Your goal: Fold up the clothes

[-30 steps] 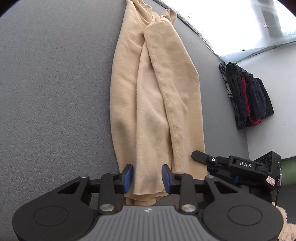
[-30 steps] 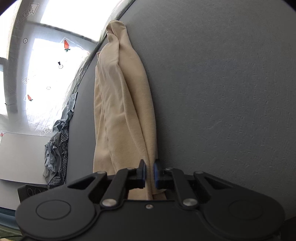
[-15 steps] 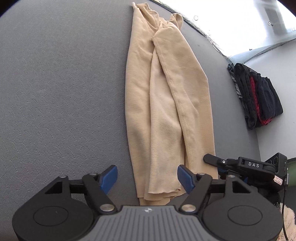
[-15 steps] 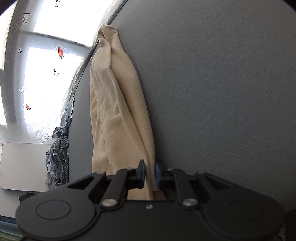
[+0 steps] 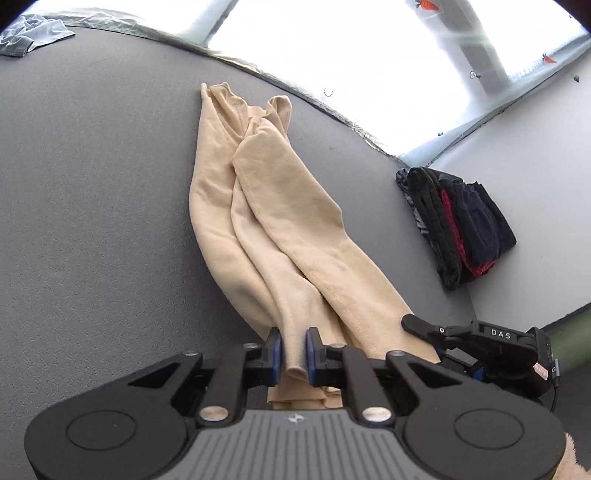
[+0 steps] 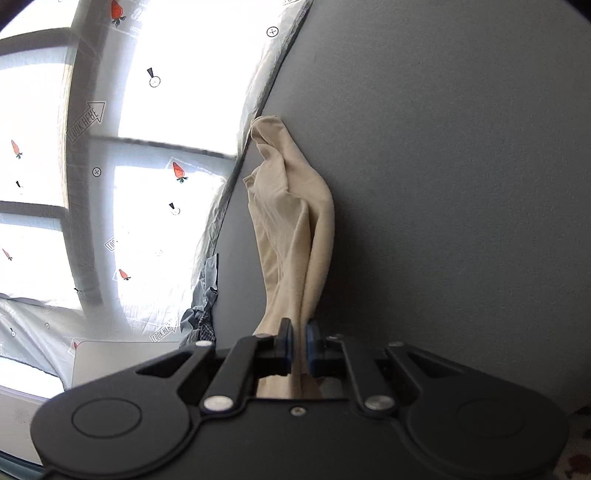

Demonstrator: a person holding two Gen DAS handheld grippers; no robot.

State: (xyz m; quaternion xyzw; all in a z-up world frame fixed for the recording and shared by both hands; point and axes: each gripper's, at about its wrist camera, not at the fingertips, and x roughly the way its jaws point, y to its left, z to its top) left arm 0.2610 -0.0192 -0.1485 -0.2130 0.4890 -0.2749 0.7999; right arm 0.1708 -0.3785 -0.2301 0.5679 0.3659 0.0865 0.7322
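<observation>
A long beige garment (image 5: 280, 221) lies bunched lengthwise on the grey table (image 5: 92, 184), its far end near the window edge. My left gripper (image 5: 293, 350) is at the near end; its jaws are closing and the blue pads pinch a fold of the cloth, which rises off the table there. To its right, the right gripper (image 5: 419, 325) shows as a black finger against the same hem. In the right wrist view, the right gripper (image 6: 299, 343) is closing with its jaws tight on the beige garment (image 6: 295, 221), whose near end hangs lifted.
A stack of folded dark and red clothes (image 5: 461, 229) sits by the white wall at the right. Crumpled grey cloth (image 5: 29, 33) lies at the far left corner, and a checked grey piece (image 6: 203, 314) is near the window. A flat white board (image 6: 122, 362) sits left of the right gripper.
The left jaws spread wide, then came together on the garment's near end. Both grippers rose, lifting that end off the table. The right gripper kept its hold.
</observation>
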